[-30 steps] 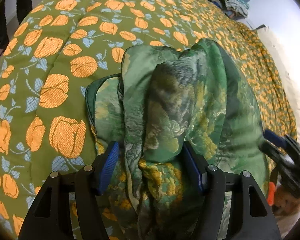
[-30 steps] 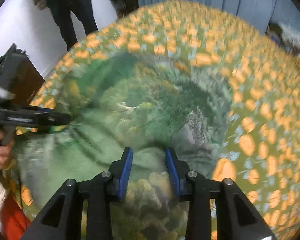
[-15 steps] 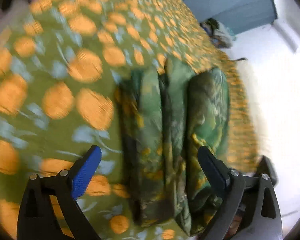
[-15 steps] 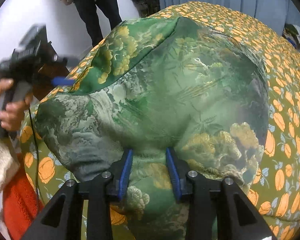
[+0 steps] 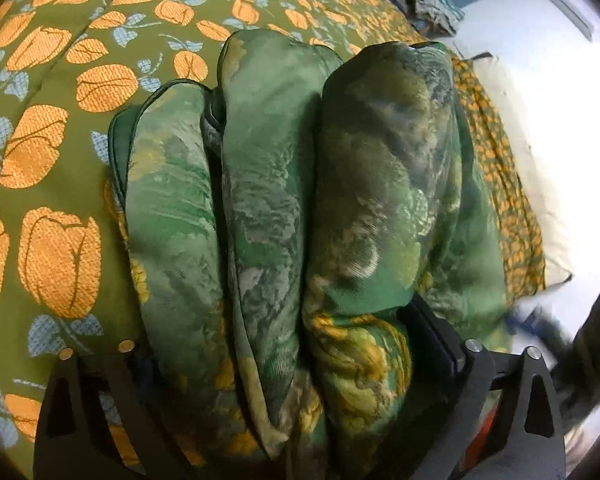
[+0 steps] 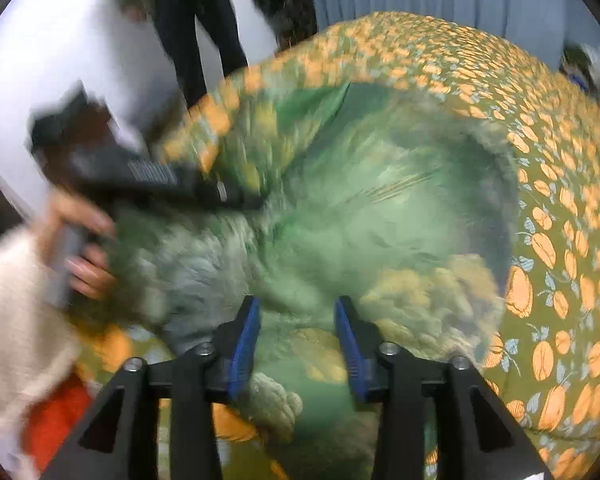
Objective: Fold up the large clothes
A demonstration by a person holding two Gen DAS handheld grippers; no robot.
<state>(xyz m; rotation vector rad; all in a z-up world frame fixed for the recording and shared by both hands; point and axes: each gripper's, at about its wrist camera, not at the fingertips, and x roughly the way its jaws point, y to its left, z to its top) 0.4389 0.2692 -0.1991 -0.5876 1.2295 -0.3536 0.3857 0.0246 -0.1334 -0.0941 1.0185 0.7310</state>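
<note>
Three folds: green patterned garment point(image 5: 284, 208), bundled on tulip bedspread point(image 5: 60, 92).
Left gripper point(image 5: 296, 344): spread wide astride the bundle.
Right gripper point(image 6: 296, 340): jaws just widening, cloth between, loose.
Picture: right view blurred.

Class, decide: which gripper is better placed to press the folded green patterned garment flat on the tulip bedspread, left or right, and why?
Probably left. The left gripper straddles all three thick folds of the green patterned garment, jaws wide. The right gripper, which has just been opening, brackets only one edge.
</note>
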